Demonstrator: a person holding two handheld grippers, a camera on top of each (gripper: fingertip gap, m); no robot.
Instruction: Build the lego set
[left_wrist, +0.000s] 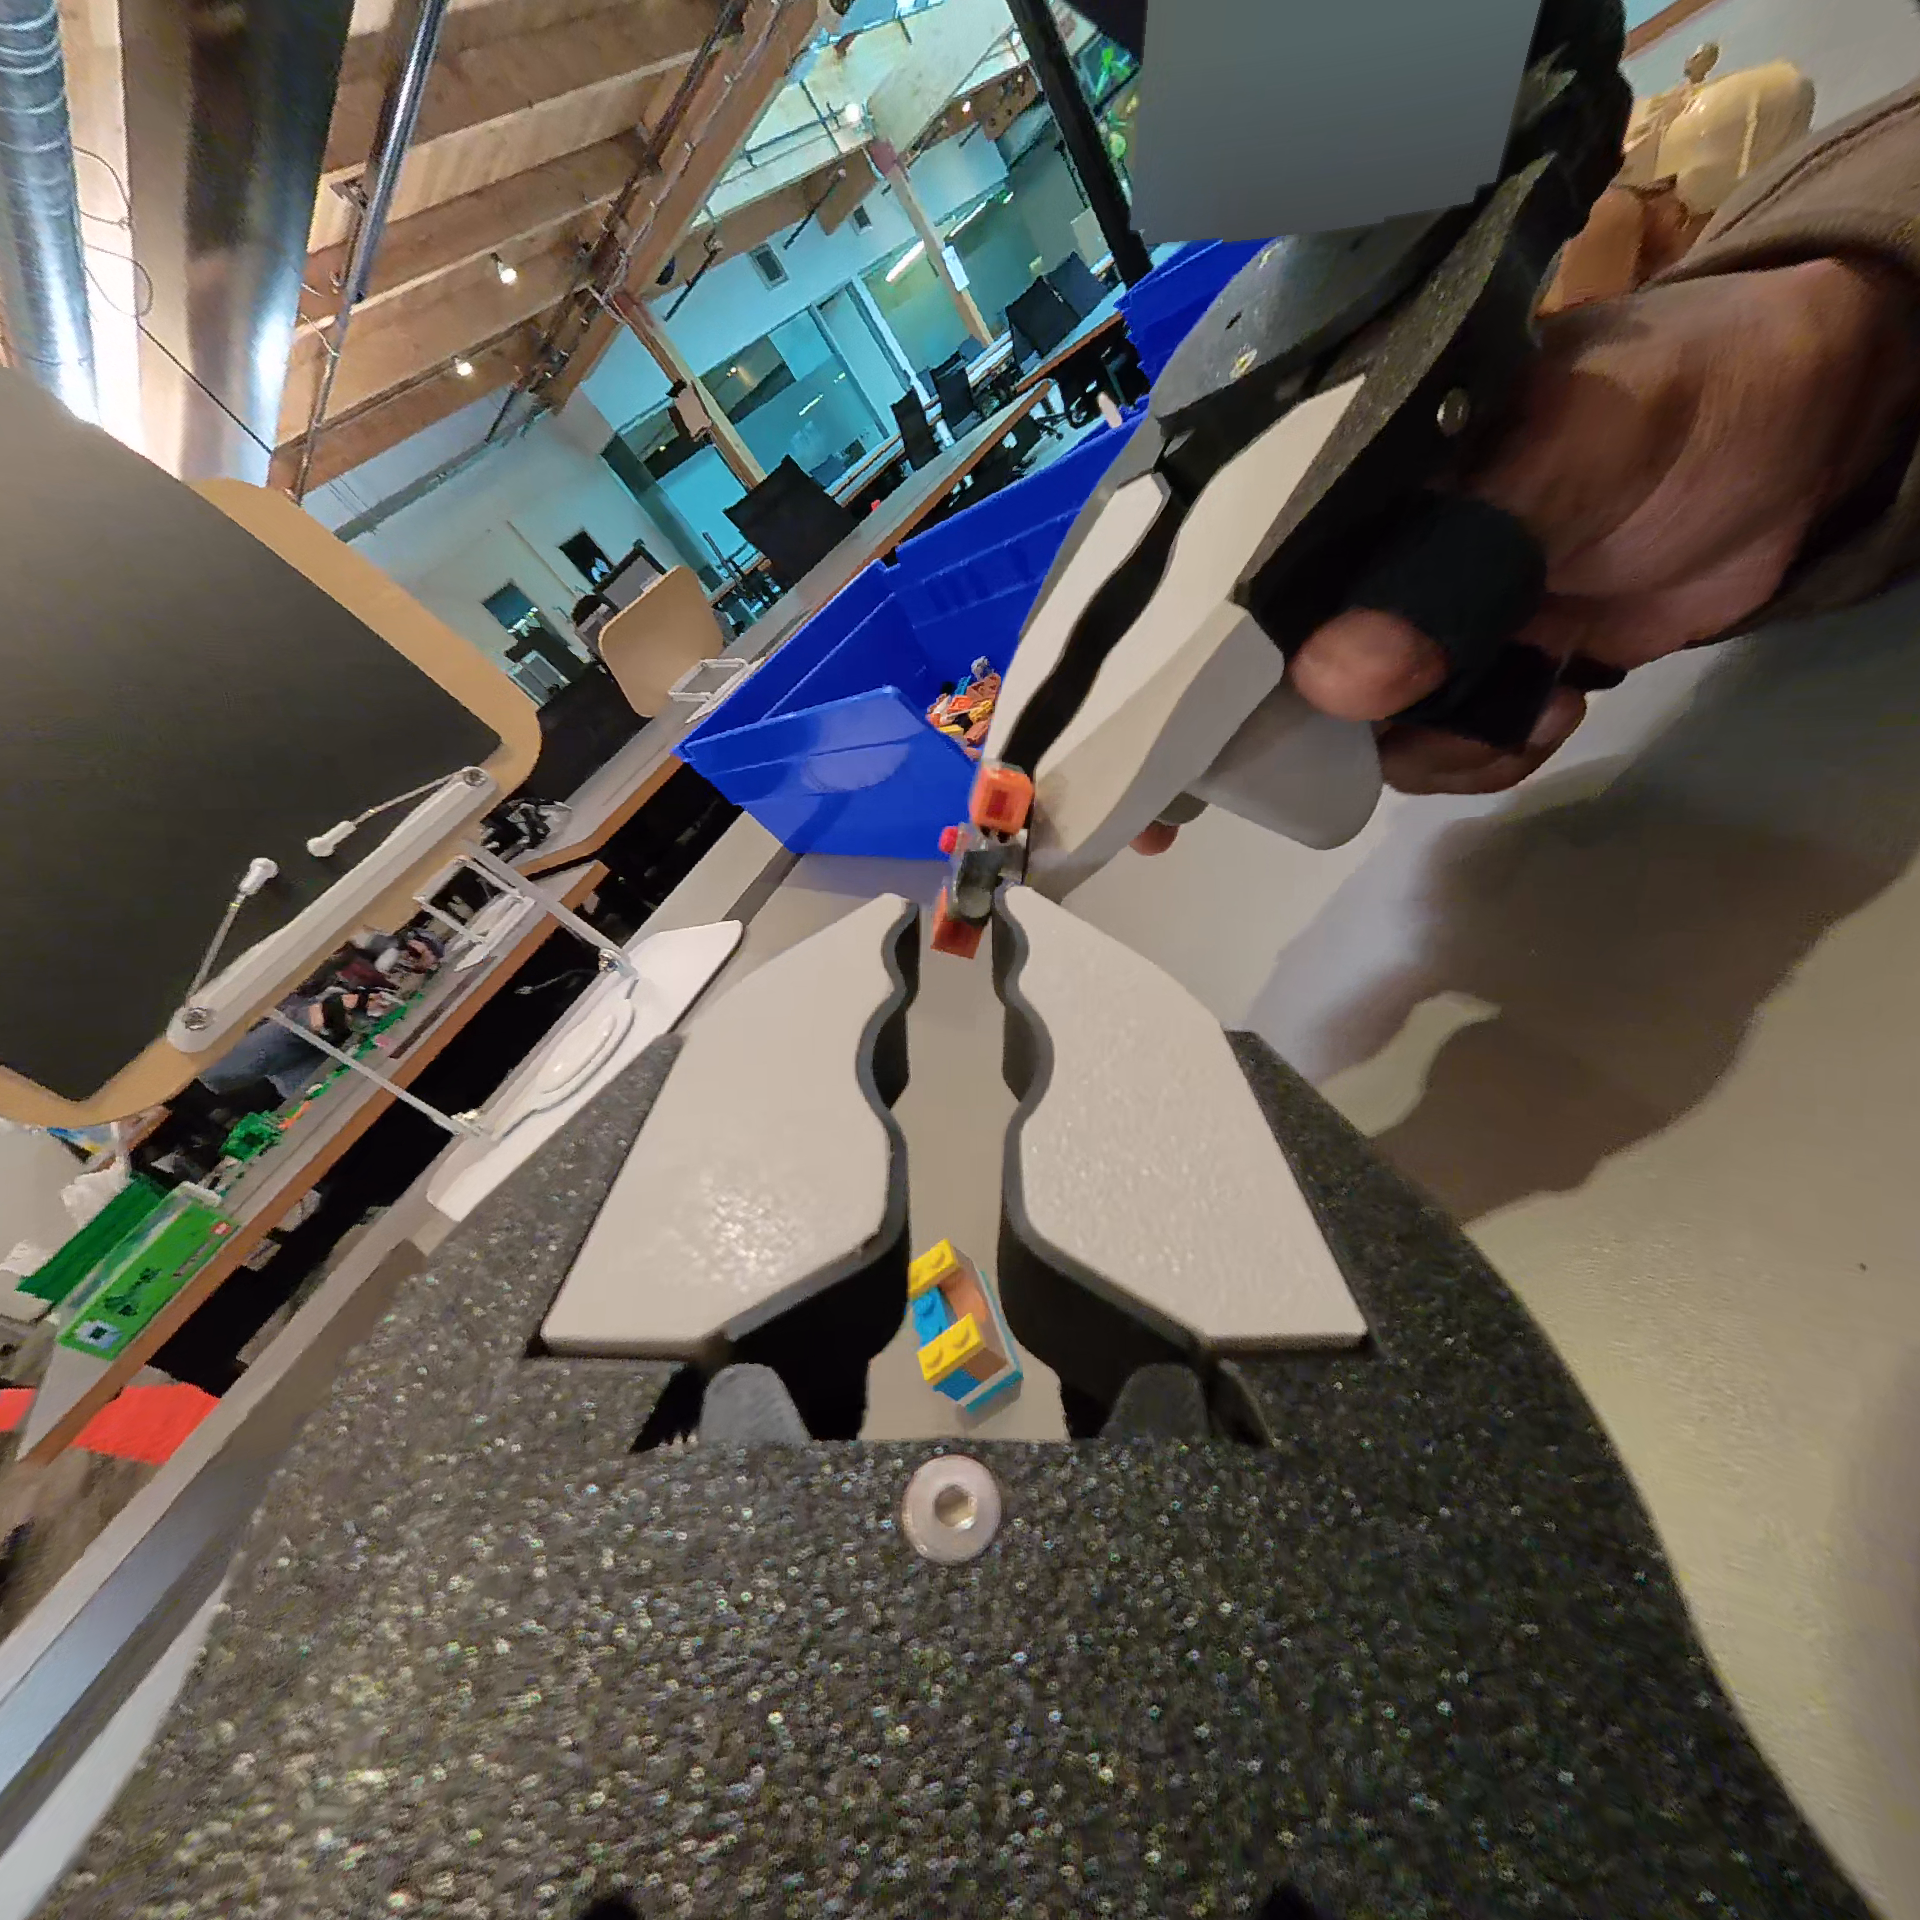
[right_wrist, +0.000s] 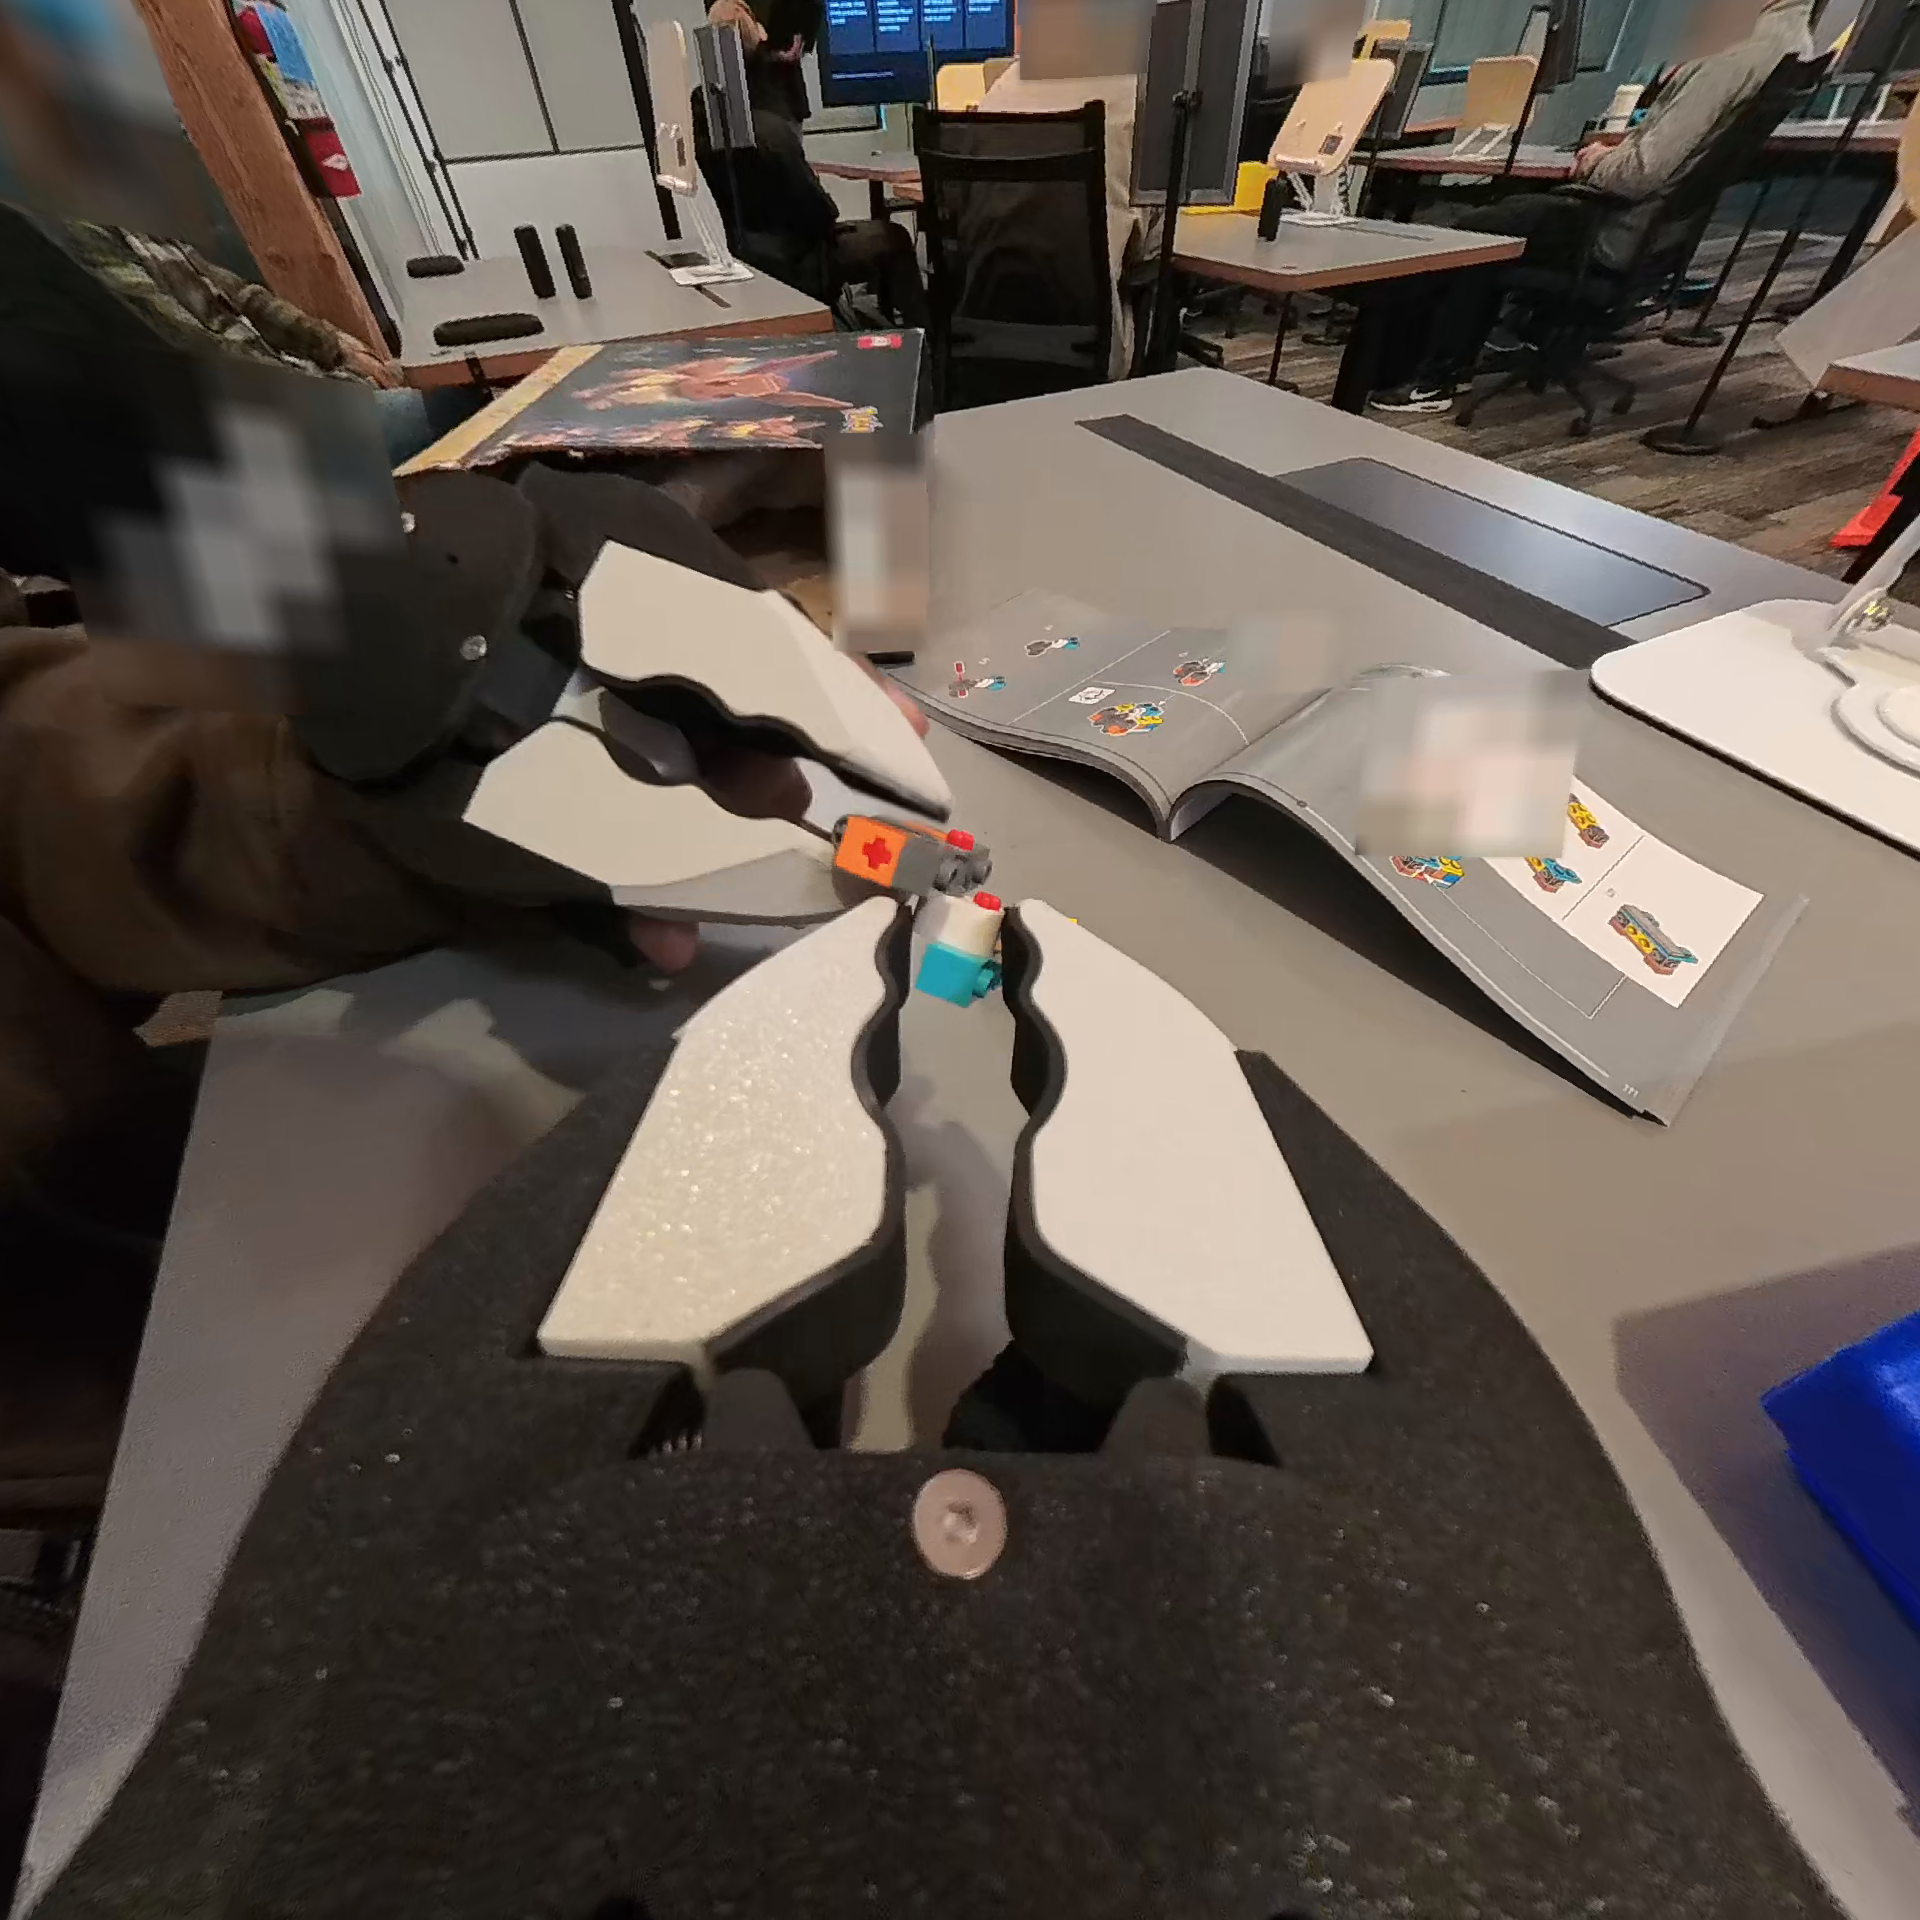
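- While we hold both tools above a grey table (right_wrist: 1299, 520), our left gripper (left_wrist: 956, 925) has its jaws nearly together, pinching an orange and grey brick assembly (left_wrist: 971, 862) at the tips.
- Our right gripper (right_wrist: 961, 940) is likewise almost closed, clamping a small white and teal piece with a red stud (right_wrist: 961, 951).
- The two held pieces sit just beside each other; we cannot tell whether they touch.
- A yellow, blue and brown sub-build (left_wrist: 961, 1325) lies on the table, seen between the left fingers.
- An open instruction booklet (right_wrist: 1351, 821) lies flat to our right, with the set's dark box (right_wrist: 717, 400) farther back.
- Blue plastic bins (left_wrist: 862, 748) stand along the table's edge; one holds loose orange and brown bricks (left_wrist: 961, 707).
- Around us is an open office: more desks, black chairs (right_wrist: 1013, 239), seated people, wooden ceiling beams (left_wrist: 488, 208) and glass walls.
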